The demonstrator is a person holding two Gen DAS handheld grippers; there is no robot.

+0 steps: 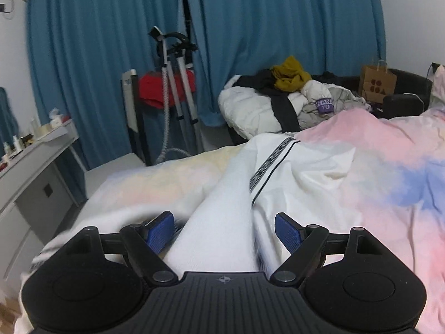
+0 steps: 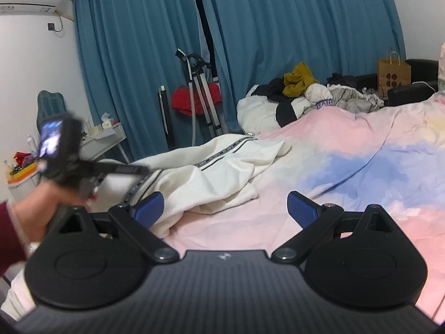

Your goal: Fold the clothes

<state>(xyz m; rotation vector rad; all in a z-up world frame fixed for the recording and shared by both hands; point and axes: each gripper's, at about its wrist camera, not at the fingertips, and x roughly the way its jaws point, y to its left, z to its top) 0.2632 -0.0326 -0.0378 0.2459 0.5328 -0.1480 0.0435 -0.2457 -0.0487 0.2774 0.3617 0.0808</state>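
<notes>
A white garment (image 1: 292, 183) with a black patterned stripe lies crumpled on the pastel pink-and-blue bedsheet (image 1: 375, 150). My left gripper (image 1: 224, 231) hovers open over it; a white fold runs between the blue pads (image 1: 289, 231), which do not press on it. In the right wrist view the same garment (image 2: 222, 172) lies to the left. My right gripper (image 2: 224, 208) stands open over bare pink sheet (image 2: 347, 144), its left finger above the garment's near edge. The left gripper (image 2: 69, 150) shows blurred at the left, held by a hand (image 2: 36, 214) in a dark red sleeve.
A pile of clothes (image 1: 278, 97) with a mustard piece on top sits at the bed's far side, beside a brown paper bag (image 1: 376, 83). A garment steamer (image 1: 178, 83) and a red cloth stand before blue curtains (image 1: 97, 55). A white desk (image 1: 36, 161) runs along the left.
</notes>
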